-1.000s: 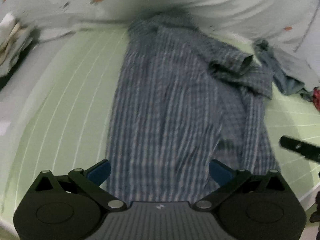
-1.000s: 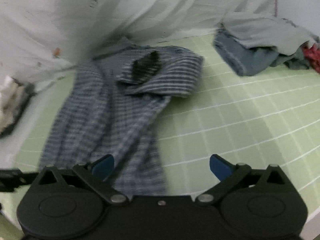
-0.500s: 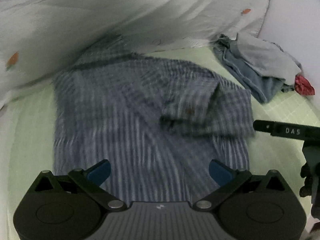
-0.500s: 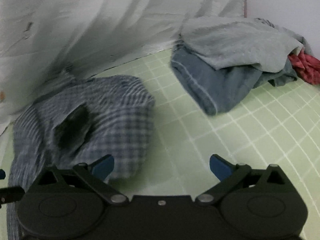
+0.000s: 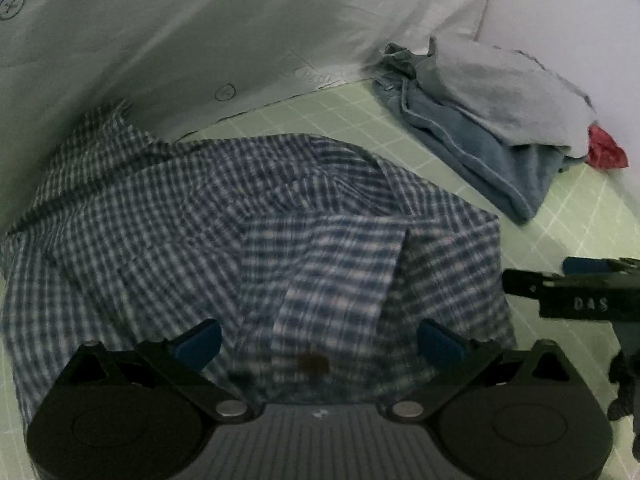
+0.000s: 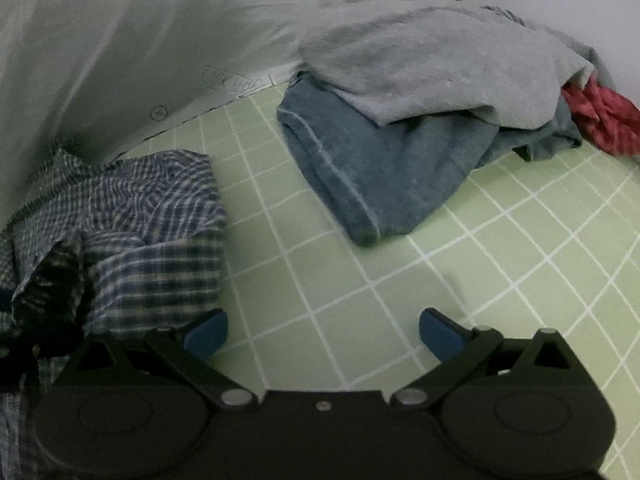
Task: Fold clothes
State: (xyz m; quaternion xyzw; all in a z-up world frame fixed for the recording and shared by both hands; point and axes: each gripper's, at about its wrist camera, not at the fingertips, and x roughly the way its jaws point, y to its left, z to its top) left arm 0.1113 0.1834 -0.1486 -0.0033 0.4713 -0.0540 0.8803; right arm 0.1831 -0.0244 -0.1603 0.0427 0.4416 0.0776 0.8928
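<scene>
Shirt [image 5: 248, 232] fills the left-cam frame center, half folded. Left gripper [image 5: 318, 342] has just been closing, jaws straddling cloth but unclamped; right gripper [image 6: 324, 330] hangs released over mat [image 6: 400, 280]. Grabbing one layer could undo that fold.

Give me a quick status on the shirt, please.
Left tongs over shirt, just been closing, not pinching. Right tongs open over mat. Clothes pile clear.

White letters "DAS" stand on the black arm of the right tongs [image 5: 576, 296], at the right edge of the left wrist view. Scribbled print on the far white sheet [image 5: 312, 74] is too blurred to read.
</scene>
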